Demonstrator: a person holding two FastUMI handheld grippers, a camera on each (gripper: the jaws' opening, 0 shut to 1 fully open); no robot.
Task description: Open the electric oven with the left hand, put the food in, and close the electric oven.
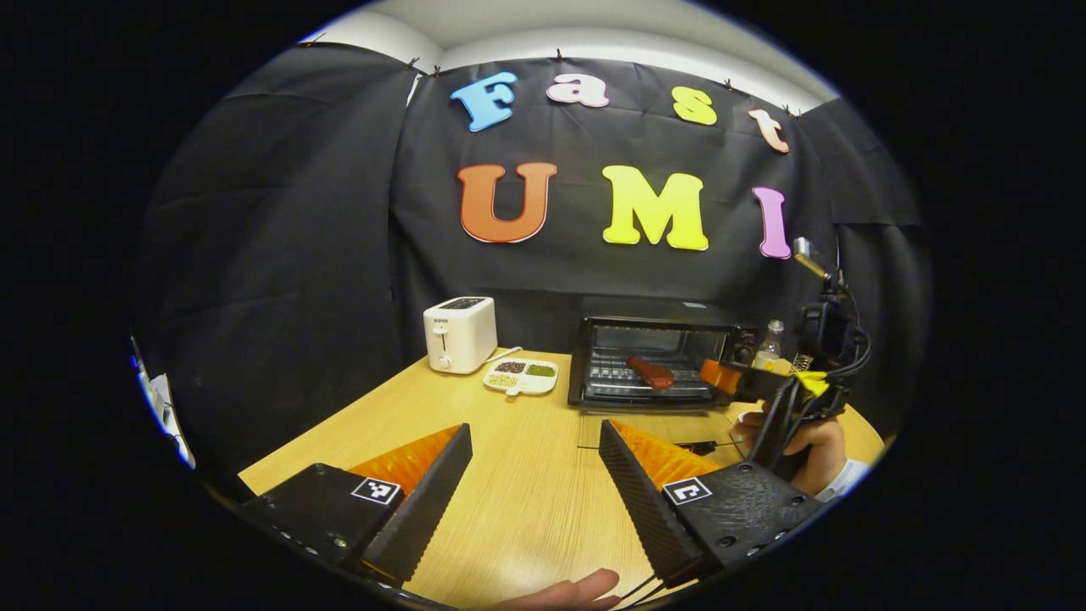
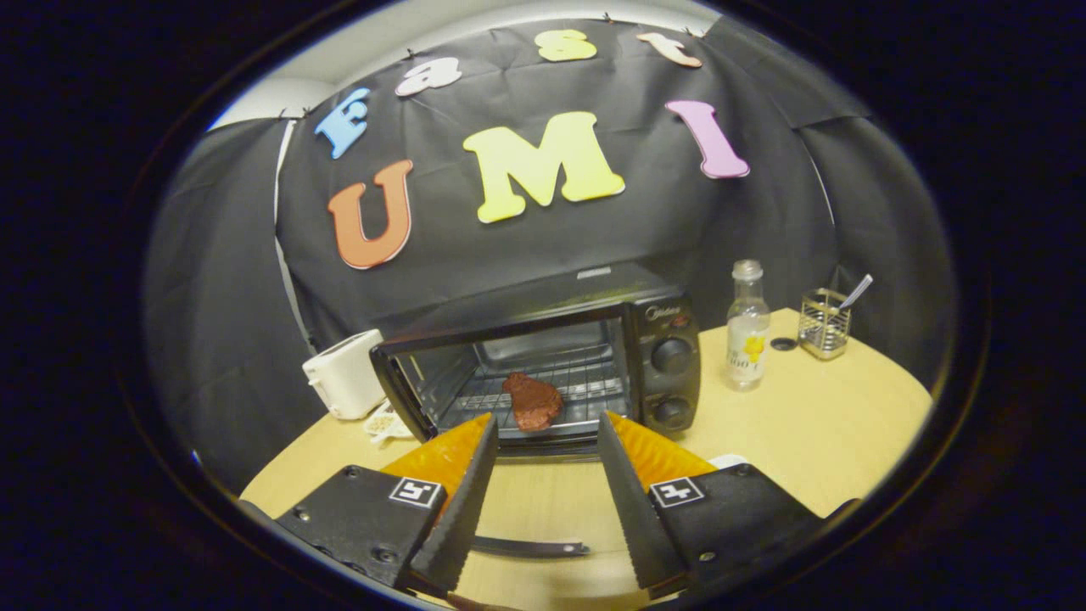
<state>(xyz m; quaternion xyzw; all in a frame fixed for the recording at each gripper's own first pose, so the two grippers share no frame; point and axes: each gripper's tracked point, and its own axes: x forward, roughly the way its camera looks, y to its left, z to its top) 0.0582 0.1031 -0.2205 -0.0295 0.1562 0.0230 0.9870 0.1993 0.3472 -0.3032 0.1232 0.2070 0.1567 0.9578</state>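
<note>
The counter (image 1: pixel 526 501) fills the lower half of both views, with the electric oven (image 2: pixel 543 365) mid-frame and its door dropped flat, so the rack is easy to reach. The food (image 2: pixel 533 400), a reddish slab, already sits on that rack, so closing looks like what's left. The left gripper (image 1: pixel 534 484) hangs back at the bottom of the frame, jaws wide apart and empty. The right gripper (image 2: pixel 543 475) faces the opening, jaws apart too, holding nothing.
</note>
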